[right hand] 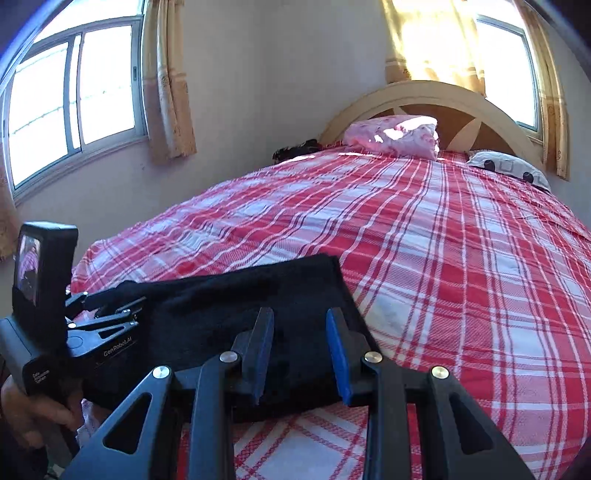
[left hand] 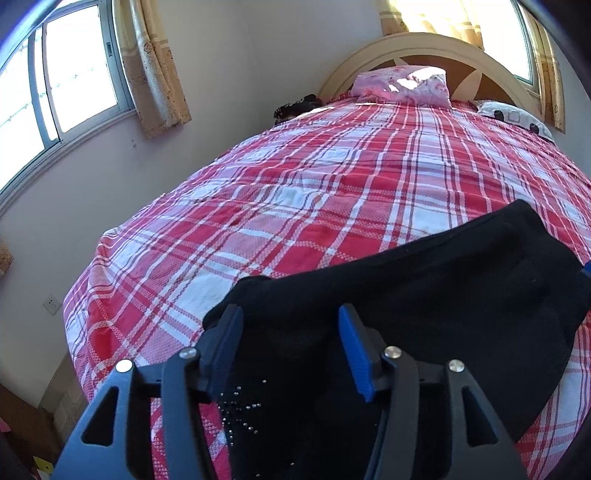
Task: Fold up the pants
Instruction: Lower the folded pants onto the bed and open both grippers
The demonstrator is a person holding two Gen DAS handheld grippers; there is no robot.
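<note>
The black pants (left hand: 424, 280) lie folded flat on the bed (left hand: 295, 192), under and between the left gripper (left hand: 291, 314) fingers, which stand apart. The right gripper (right hand: 300, 317) fingers stand apart over the pants' near edge. Red plaid sheet; curtained windows (right hand: 74, 85) beyond.

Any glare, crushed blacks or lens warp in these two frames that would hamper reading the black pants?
Left wrist view: sunlit curtain blown out, folded black fabric pants nearly featureless apart from small studs, fisheye bows the red plaid bedsheet. Right wrist view: the same glare on the curtain, pants equally dark; both frames sharp.
</note>
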